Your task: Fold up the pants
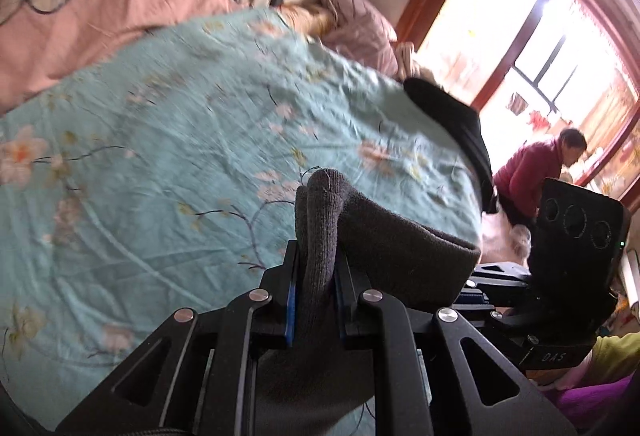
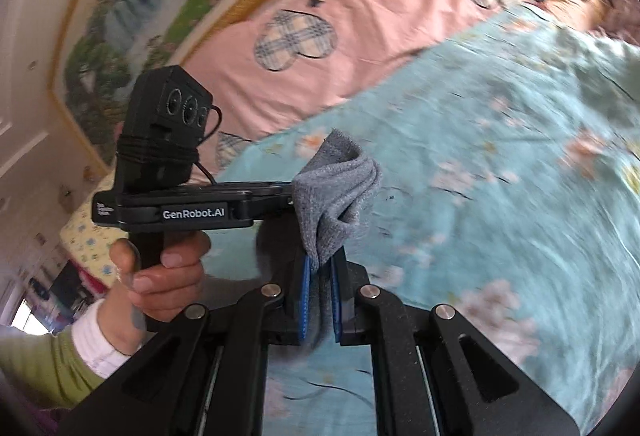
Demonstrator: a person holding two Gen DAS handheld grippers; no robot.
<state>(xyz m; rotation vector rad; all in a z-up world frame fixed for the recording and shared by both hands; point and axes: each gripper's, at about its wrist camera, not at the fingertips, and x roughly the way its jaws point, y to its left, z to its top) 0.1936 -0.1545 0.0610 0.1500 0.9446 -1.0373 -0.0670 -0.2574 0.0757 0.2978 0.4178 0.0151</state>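
The pants are grey knit fabric. In the left wrist view my left gripper (image 1: 315,268) is shut on a bunched fold of the pants (image 1: 384,244), held in the air above the bed. The right gripper's body (image 1: 572,260) shows at the right edge. In the right wrist view my right gripper (image 2: 319,272) is shut on another bunch of the grey pants (image 2: 336,192). The left gripper (image 2: 176,212), held by a hand (image 2: 160,276), is close on its left, touching the same fabric. The rest of the pants hangs out of view.
A teal floral bedsheet (image 1: 180,164) covers the bed below both grippers. A pink quilt (image 2: 360,16) lies at the far side. A black garment (image 1: 456,124) lies on the bed's right edge. A person in red (image 1: 536,168) stands by the window. Both views are motion-blurred.
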